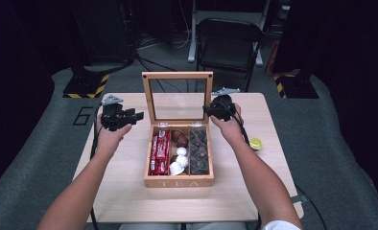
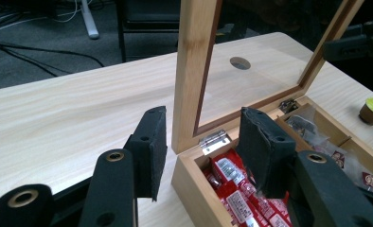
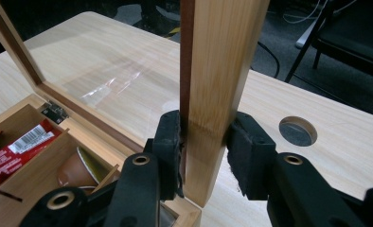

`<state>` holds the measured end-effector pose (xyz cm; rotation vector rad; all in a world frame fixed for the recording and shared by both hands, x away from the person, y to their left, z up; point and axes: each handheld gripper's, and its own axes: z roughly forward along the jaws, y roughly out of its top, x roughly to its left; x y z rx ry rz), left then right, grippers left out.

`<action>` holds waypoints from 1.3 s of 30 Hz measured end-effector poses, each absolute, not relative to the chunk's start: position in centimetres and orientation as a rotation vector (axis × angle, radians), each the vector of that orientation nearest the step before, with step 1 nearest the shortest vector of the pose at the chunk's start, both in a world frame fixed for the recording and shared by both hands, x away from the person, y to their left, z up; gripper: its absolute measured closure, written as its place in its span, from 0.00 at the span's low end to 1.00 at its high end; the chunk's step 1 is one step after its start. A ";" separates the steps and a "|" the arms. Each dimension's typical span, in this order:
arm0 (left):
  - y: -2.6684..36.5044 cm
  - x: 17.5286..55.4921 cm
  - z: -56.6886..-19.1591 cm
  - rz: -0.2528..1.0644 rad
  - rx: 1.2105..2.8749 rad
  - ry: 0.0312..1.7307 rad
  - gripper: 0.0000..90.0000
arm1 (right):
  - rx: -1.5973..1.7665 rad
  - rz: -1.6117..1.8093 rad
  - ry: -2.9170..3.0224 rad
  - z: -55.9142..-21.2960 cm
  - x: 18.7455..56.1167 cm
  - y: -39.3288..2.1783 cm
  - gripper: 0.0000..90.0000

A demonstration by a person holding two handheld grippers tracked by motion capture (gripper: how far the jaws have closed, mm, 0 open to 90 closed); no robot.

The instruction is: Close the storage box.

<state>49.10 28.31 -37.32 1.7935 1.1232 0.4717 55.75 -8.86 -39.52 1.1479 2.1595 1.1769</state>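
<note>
**Right hand-held gripper clamped on tea box lid, left one standing off**

Left hand-held gripper: held above the tabletop, just left of the box lid's left edge. Jaws part open, nothing between the pads. In the left gripper view the jaws straddle the back-left corner of the box; pads clear of the wood, not touching.

Wooden tea box: sits mid-tabletop, "TEA" on the front wall, three compartments. Left compartment: red sachets, also seen in the left gripper view. Middle: brown and white capsules. Right: dark clear-wrapped packets.

Lid: wooden frame with glass pane, open and upright on its rear hinges.

Right hand-held gripper: at the lid's right frame rail, low down near the hinge side. The right gripper view shows both pads pressed flat on the rail, one on each face. Jaws closed down on it, firm grip. A brown capsule in the box is visible beside the left jaw.

Right of the box: one capsule with a yellow-green top stands alone on the tabletop near the right edge, well apart from the box. A round cable hole in the tabletop lies behind the lid.
</note>
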 end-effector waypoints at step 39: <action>25.8 50.5 -34.9 0.506 1.756 1.078 0.68 | 1.071 1.180 2.136 -39.8 53.5 -8.9 0.72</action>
